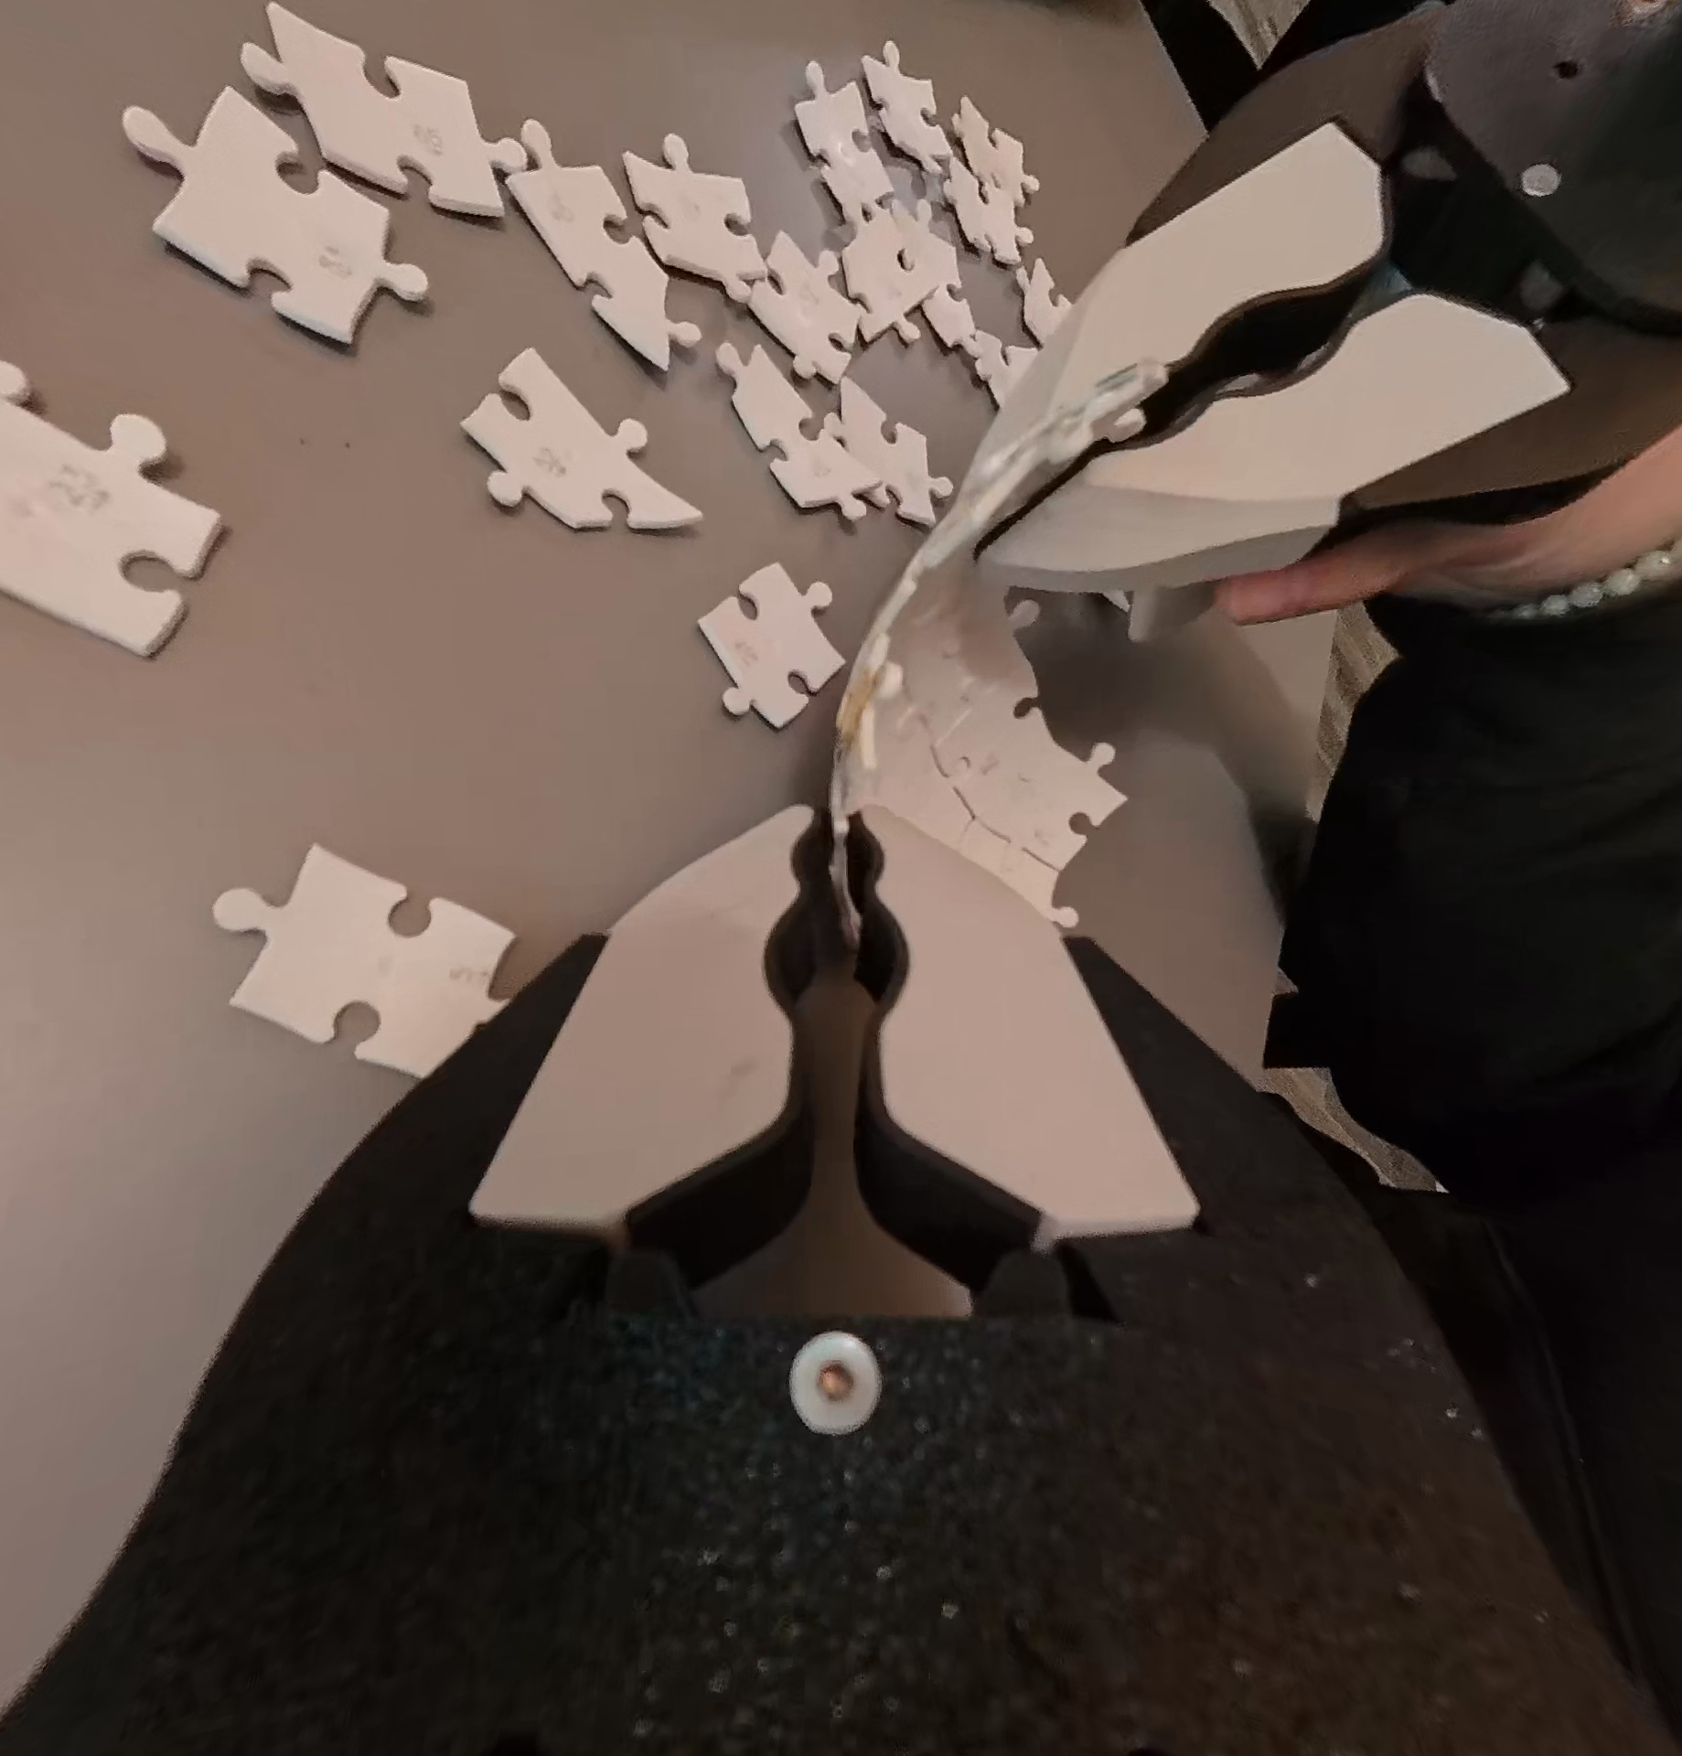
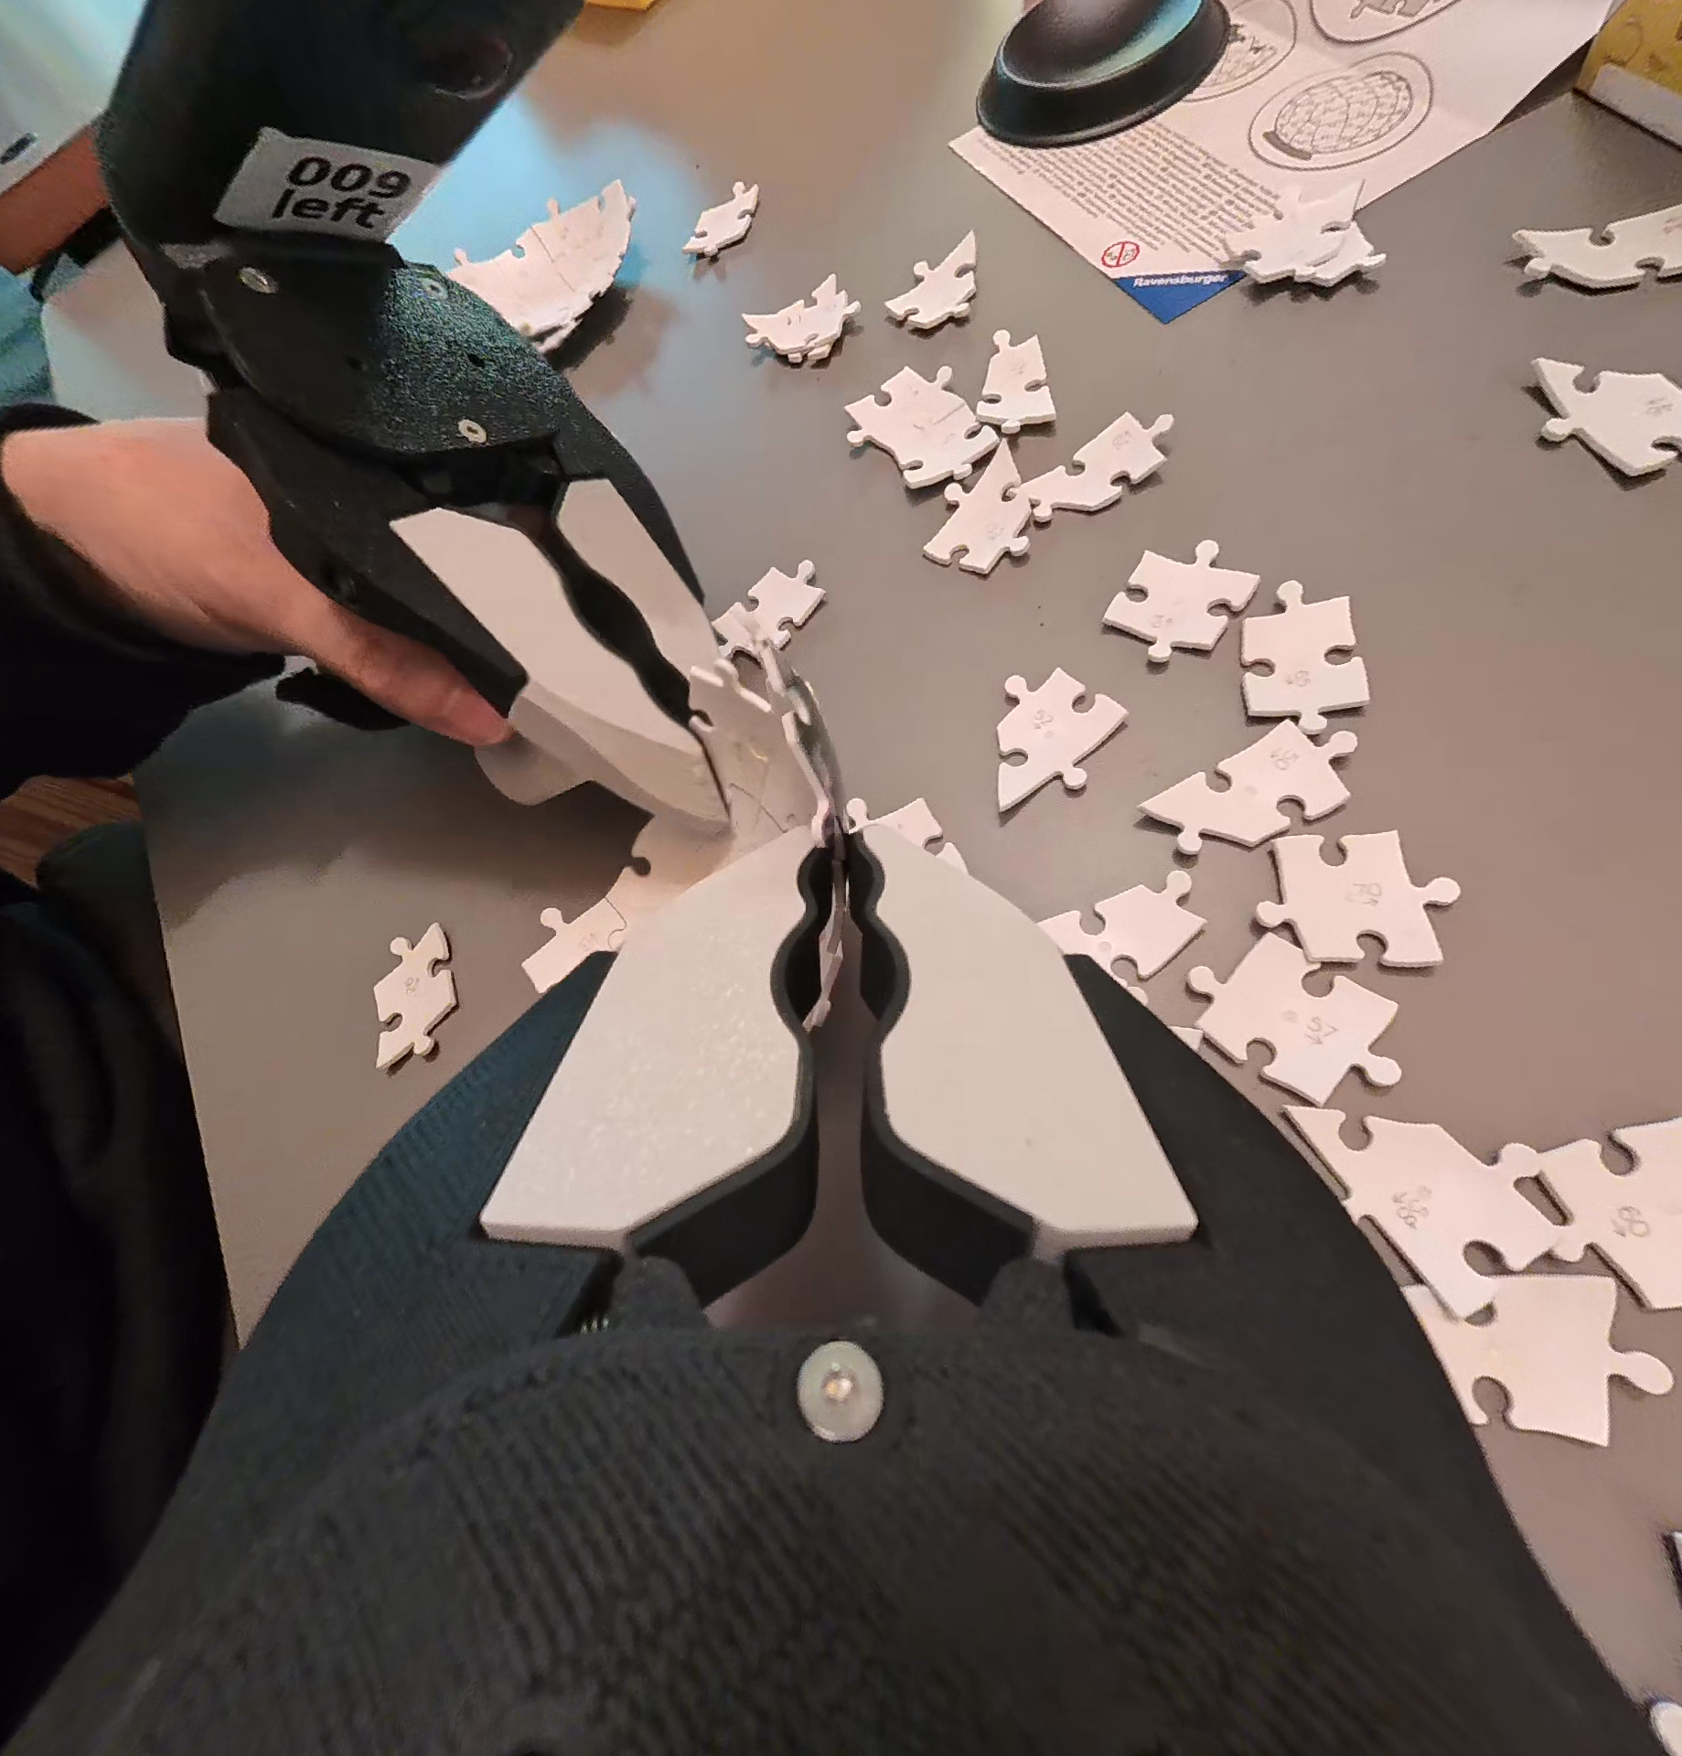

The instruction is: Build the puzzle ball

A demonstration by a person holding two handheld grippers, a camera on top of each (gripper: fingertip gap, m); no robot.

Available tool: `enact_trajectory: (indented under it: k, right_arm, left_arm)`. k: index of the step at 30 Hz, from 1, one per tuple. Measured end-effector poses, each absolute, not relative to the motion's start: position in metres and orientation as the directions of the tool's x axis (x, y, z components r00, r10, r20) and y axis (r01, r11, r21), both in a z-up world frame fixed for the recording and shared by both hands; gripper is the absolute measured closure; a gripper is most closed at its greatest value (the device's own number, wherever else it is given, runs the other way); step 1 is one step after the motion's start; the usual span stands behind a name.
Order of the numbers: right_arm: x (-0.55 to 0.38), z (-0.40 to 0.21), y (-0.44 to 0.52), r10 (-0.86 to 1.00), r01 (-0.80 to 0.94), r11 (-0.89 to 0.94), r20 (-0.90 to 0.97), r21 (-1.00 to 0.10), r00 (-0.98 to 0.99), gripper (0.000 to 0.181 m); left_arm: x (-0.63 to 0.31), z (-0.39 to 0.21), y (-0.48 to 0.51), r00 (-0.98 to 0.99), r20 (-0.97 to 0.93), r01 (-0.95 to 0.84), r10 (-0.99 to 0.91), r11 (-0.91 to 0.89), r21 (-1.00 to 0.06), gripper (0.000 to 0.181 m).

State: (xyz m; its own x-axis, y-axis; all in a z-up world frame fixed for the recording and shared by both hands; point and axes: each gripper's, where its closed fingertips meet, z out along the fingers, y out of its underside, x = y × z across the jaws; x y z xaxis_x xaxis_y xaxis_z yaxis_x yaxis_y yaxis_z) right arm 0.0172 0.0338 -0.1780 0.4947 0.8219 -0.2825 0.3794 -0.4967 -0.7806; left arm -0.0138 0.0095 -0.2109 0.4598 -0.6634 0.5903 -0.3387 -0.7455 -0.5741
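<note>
Both grippers pinch one curved strip of joined puzzle pieces, held above the grey table (image 1: 362, 722).

Left gripper (image 1: 841, 884), lower centre of its own view, has its fingers pressed onto the lower end of the assembled strip (image 1: 979, 751). Right gripper (image 1: 1093, 418), upper right there, clamps the upper end. Loose white pieces (image 1: 571, 456) lie scattered flat across the table. Printed instruction sheet (image 2: 1293, 162) and black stand (image 2: 1093, 66) sit at upper right of the right wrist view.

White puzzle pieces (image 2: 1179, 601) on grey table (image 2: 1388, 475).
</note>
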Motion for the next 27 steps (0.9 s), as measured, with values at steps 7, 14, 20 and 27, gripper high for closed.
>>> enact_trajectory:
  k: [7,14,20,27]
  right_arm:
    - [0.017,-0.180,0.035,0.820,0.384,-0.500,-0.282,-0.776,0.498,0.178]
    - [0.021,-0.183,0.037,0.811,0.377,-0.510,-0.287,-0.773,0.509,0.179]
    - [0.021,-0.189,0.039,0.797,0.369,-0.534,-0.306,-0.760,0.521,0.178]
    - [0.022,-0.191,0.041,0.779,0.362,-0.556,-0.317,-0.748,0.541,0.178]
  left_arm:
    - [-0.018,-0.206,0.014,0.466,0.562,-0.298,-0.684,-0.719,-0.628,0.167]
    - [-0.079,-0.148,0.052,0.597,0.352,-0.146,-0.721,-0.529,-0.836,0.154]
    - [-0.138,-0.174,0.083,0.674,0.077,-0.453,-0.734,-0.493,-0.743,0.139]
    - [-0.132,-0.211,0.117,0.657,-0.032,-0.657,-0.753,-0.550,-0.515,0.137]
